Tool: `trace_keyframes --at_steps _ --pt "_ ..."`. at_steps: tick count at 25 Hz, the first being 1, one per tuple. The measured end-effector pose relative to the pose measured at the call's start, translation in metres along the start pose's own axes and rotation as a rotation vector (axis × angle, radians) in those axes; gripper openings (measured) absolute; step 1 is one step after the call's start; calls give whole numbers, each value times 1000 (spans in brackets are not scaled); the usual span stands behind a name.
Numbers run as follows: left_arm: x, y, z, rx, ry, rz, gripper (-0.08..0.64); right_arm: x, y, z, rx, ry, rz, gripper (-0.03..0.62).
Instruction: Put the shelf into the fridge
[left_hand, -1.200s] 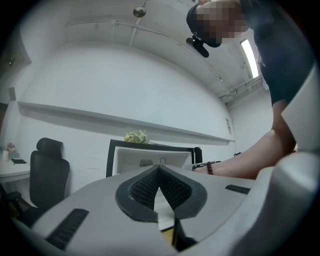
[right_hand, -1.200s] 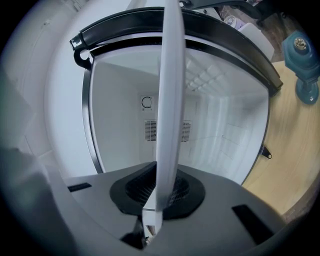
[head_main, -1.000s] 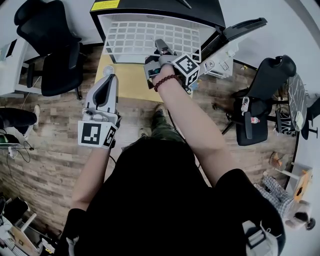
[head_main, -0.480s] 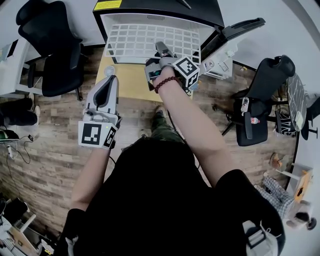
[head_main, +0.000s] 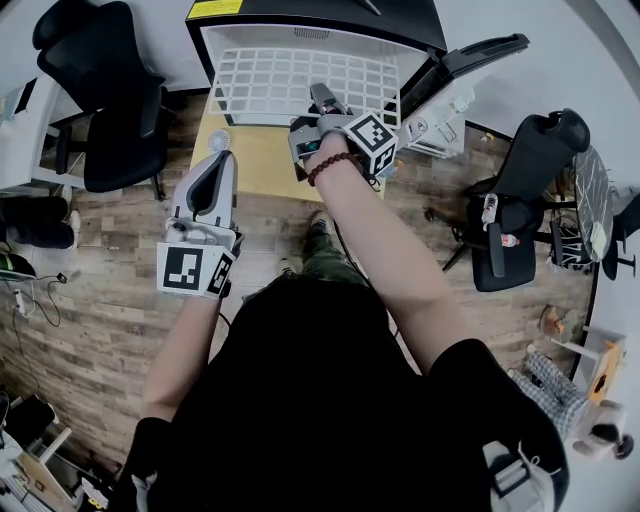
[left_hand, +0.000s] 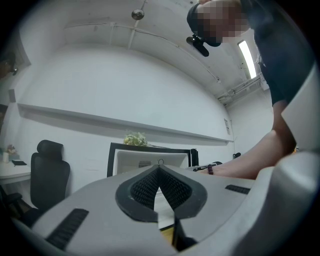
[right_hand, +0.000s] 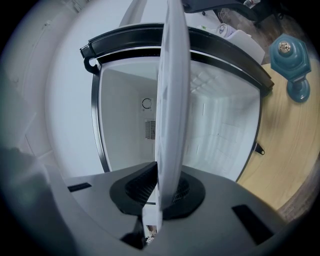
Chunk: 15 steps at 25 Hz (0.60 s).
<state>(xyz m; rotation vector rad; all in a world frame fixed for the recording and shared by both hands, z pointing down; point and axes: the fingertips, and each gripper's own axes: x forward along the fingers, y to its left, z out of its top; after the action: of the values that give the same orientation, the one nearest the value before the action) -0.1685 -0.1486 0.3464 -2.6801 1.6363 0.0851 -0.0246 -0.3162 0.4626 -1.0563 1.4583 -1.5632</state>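
Now right tool (head_main: 322, 98) clamps shelf (head_main: 270, 80) at open fridge (head_main: 300, 15); left tool (head_main: 222, 160) closed, empty; black chair (head_main: 100, 90) beside.

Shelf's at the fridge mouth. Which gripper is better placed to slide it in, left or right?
Right. The right gripper is clamped on the shelf's near edge, lined up with the open fridge. The left gripper is shut on nothing and hangs well short of the fridge.

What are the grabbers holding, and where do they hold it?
The right gripper pinches the white shelf by its near edge. The left gripper holds nothing.
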Motion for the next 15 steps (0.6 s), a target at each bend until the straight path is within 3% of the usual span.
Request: trace_keyframes --at_steps 15 --pt "-2 -11 -2 -5 -7 -3 18 -14 -2 -4 -21 19 7 41"
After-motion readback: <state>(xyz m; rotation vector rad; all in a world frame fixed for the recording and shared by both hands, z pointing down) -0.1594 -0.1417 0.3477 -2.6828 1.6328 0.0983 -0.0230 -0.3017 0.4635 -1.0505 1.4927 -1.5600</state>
